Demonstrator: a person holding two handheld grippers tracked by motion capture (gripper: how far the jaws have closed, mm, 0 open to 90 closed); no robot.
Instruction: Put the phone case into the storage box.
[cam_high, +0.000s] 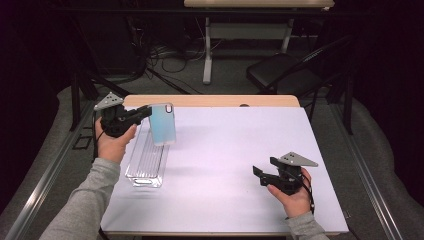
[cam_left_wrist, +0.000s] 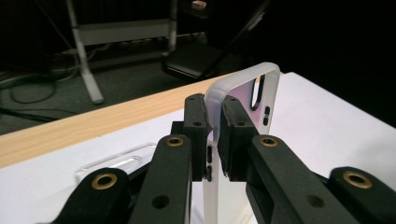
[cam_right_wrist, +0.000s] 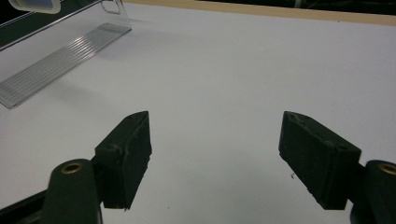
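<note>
L gripper (cam_high: 145, 112) jaws pinch phone case (cam_high: 163, 125) by its edge, held upright above clear tray (cam_high: 146, 162), prob. for placing. R gripper (cam_high: 260, 174) jaws open, empty, idle over table (cam_high: 230, 150).

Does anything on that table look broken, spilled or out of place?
Nothing stands out. The left gripper is shut on the edge of a translucent phone case, holding it upright above a clear plastic tray. The right gripper is open over the white tabletop. No spills or damage show.
</note>
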